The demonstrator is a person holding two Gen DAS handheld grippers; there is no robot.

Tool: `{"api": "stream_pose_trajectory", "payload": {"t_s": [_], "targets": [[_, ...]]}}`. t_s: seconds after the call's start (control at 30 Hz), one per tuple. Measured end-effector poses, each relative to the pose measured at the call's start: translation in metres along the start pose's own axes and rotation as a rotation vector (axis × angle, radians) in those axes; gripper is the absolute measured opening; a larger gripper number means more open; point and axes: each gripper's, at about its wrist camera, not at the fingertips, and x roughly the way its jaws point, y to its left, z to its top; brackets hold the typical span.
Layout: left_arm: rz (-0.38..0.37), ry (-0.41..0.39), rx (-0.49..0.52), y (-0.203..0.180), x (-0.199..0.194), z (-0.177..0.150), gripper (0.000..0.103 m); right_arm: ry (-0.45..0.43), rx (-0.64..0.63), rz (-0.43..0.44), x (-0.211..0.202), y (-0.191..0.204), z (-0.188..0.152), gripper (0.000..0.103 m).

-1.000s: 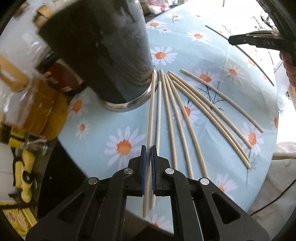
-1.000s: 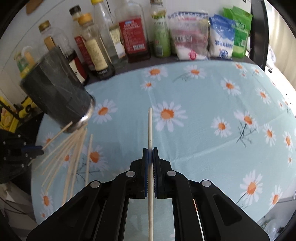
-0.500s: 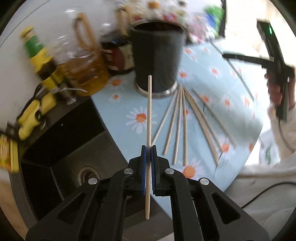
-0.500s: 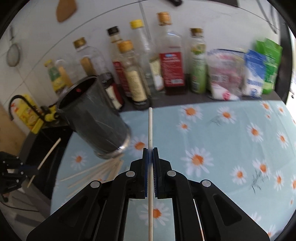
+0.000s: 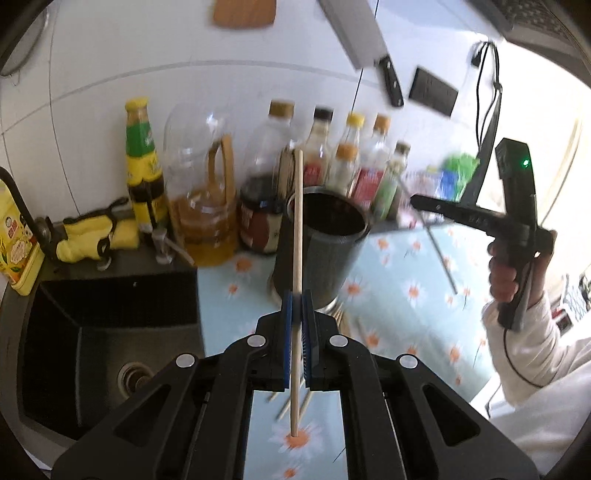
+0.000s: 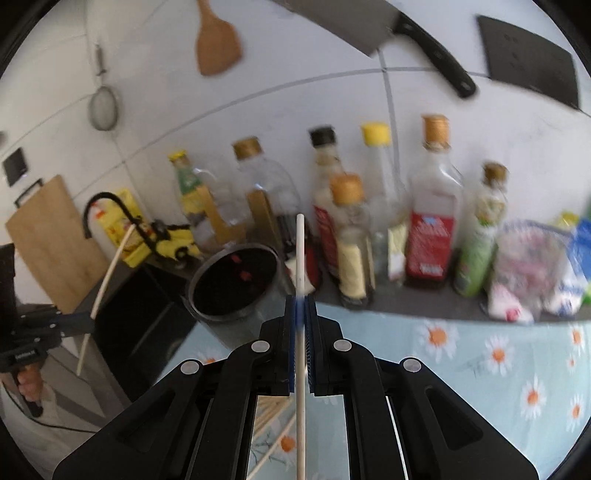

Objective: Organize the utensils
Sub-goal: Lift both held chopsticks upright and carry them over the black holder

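Observation:
My left gripper (image 5: 297,295) is shut on a wooden chopstick (image 5: 297,236) that stands upright in front of the dark round utensil holder (image 5: 317,251). My right gripper (image 6: 300,299) is shut on a second chopstick (image 6: 300,254), raised just right of the holder (image 6: 232,284). The holder stands upright on the daisy tablecloth (image 5: 399,291) and looks empty inside. Several more chopsticks (image 5: 341,317) lie on the cloth by the holder's base; they also show in the right wrist view (image 6: 271,417). Each gripper appears in the other's view: the right one (image 5: 417,201) and the left one (image 6: 90,317).
A row of sauce and oil bottles (image 6: 432,221) stands along the wall behind the holder. Bagged goods (image 6: 532,273) sit at the right. A black sink (image 5: 92,339) lies left of the table. A cleaver (image 6: 369,29) and spatula (image 6: 216,44) hang on the wall.
Both grippers have lifted and tilted up with their chopsticks. The left chopstick came off the cloth and now stands upright; the holder's mouth is now in sight in both views.

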Motion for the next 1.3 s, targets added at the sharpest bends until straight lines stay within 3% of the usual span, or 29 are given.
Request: {"api": "stream_pose_trajectory", "payload": {"t_s": [0.33, 0.47, 0.57, 0.77, 0.93, 1.17, 1.3], "targets": [[0.033, -0.228, -0.128, -0.028, 0.018, 0.021, 0.005, -0.057, -0.067, 0.209, 0.012, 0.003, 0.038, 0.005], [0.037, -0.320, -0.130, -0.032, 0.024, 0.035, 0.005, -0.104, -0.082, 0.262, 0.014, 0.011, 0.050, 0.005], [-0.016, -0.396, -0.139, -0.028, 0.028, 0.047, 0.005, -0.150, -0.084, 0.299, 0.016, 0.017, 0.057, 0.005], [-0.089, -0.454, -0.154, -0.018, 0.052, 0.064, 0.005, -0.250, -0.036, 0.372, 0.016, 0.015, 0.065, 0.005], [-0.148, -0.463, -0.165, -0.010, 0.077, 0.071, 0.005, -0.340, 0.004, 0.381, 0.016, 0.010, 0.072, 0.005], [-0.189, -0.499, -0.143, -0.001, 0.108, 0.072, 0.005, -0.416, 0.040, 0.275, 0.037, 0.005, 0.071, 0.005], [-0.228, -0.479, -0.117, 0.003, 0.124, 0.068, 0.005, -0.438, 0.067, 0.266, 0.051, 0.004, 0.062, 0.005]]}}
